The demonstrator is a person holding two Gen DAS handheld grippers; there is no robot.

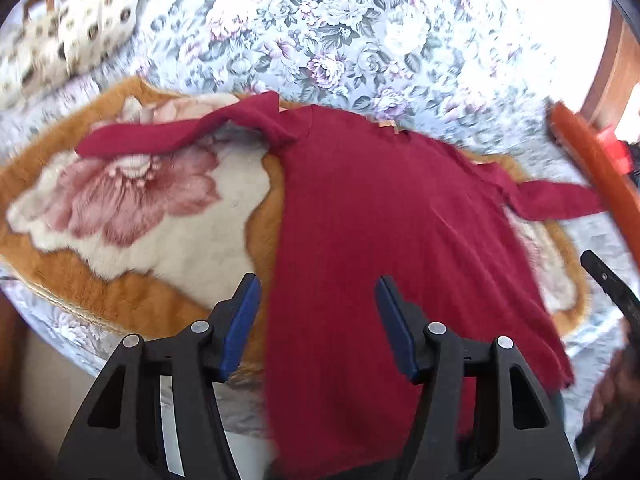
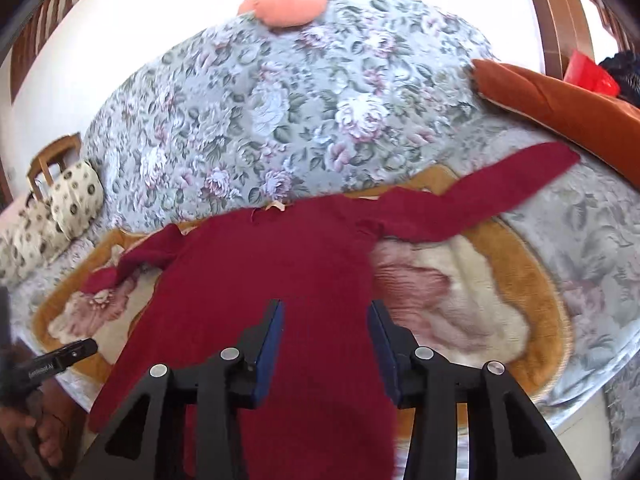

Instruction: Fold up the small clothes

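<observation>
Start of fold, judging by the layout: red sweater (image 1: 400, 232) is lying flat on the fleece blanket (image 1: 168, 248) on the bed (image 1: 340, 32), sleeves spread out. Left tongs (image 1: 316, 328) and right tongs (image 2: 326, 344) are hovering over the hem, both spread wide, gripping nothing. Next: probably pinching a hem edge or sleeve to fold inward.

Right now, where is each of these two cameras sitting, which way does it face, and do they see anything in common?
Left wrist: rides on the left hand-held gripper, facing forward over the red sweater on the fuzzy flower blanket; its own two open fingers show.
Right wrist: rides on the right hand-held gripper, facing the same sweater toward the floral bedspread; its open fingers show, plus the left hand at the edge.
Shared: sweater, blanket, bedspread, spotted pillow.
</observation>
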